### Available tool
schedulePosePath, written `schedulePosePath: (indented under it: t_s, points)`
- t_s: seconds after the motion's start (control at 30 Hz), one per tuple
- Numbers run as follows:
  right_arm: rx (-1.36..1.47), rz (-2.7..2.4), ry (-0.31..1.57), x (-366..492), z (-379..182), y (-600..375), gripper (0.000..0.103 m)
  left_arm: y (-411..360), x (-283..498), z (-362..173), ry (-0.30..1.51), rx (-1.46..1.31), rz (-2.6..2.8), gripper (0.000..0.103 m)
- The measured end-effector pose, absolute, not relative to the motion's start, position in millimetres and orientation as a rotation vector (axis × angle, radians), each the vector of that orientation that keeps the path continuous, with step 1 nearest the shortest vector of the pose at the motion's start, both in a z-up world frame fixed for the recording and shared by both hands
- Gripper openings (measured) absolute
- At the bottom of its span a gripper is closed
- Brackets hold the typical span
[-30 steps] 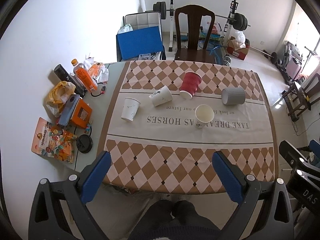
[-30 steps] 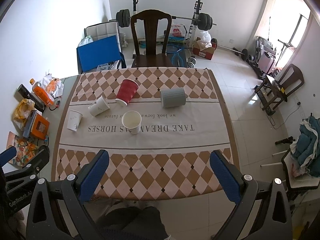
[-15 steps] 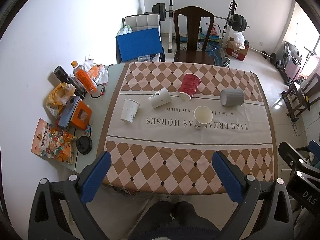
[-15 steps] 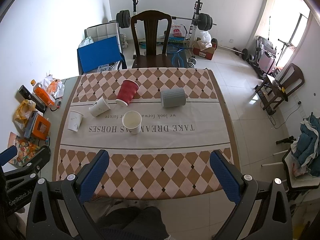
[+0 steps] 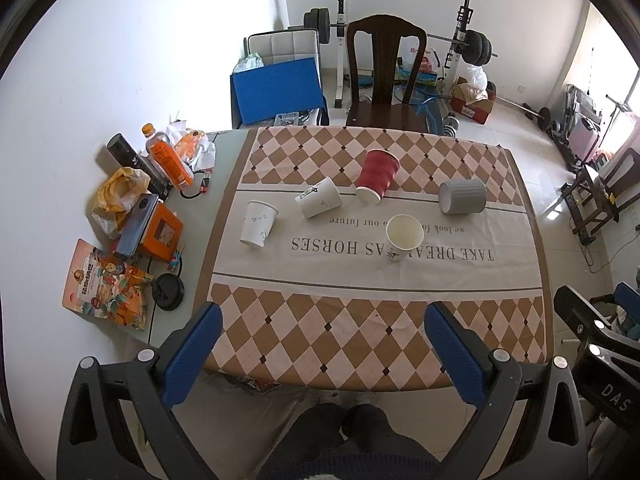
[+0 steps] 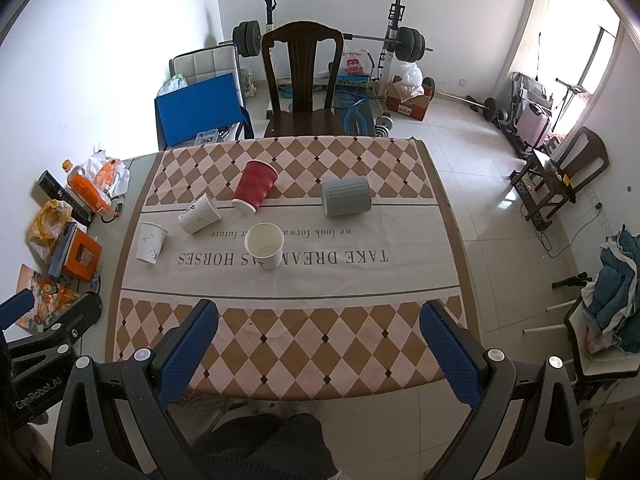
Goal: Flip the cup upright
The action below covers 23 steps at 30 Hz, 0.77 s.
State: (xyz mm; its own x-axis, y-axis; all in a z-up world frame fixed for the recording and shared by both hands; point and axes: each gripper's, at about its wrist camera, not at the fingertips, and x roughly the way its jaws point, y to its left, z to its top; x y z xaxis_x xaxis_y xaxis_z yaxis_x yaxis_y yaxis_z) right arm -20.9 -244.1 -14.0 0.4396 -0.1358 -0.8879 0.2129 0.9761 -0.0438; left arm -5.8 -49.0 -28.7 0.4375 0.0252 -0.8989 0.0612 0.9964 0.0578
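Note:
Several cups sit on the checkered tablecloth [image 5: 360, 328]. A red ribbed cup [image 5: 377, 175] [image 6: 255, 186] lies tipped over. A grey ribbed cup [image 5: 462, 196] [image 6: 346, 196] lies on its side. A white paper cup [image 5: 319, 203] [image 6: 199, 213] lies on its side. Another white cup [image 5: 258, 224] [image 6: 151, 243] stands mouth down at the left. A white cup [image 5: 403, 236] [image 6: 265, 245] stands upright with its mouth open. My left gripper [image 5: 323, 350] and right gripper [image 6: 319, 346] are both open and empty, high above the table's near edge, far from the cups.
Clutter sits on the table's bare left strip: an orange bottle [image 5: 168, 156], an orange box [image 5: 160, 232], a yellow bag [image 5: 120, 192], a snack packet [image 5: 106, 284] and a black lid [image 5: 170, 292]. A wooden chair [image 5: 384, 80] stands behind the table. Gym weights line the back wall.
Both views have shifted very slightly. The cups have not moved and both grippers stay open.

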Motion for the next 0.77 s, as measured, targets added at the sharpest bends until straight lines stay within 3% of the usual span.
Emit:
schedulePosePath:
  t_s: [0.77]
  points:
    - [0.081,-0.219,1.093,-20.5,-14.4,-244.8,0.102,-61.0,6.9,-18.9,1.117,0.079,-0.036,0.103]
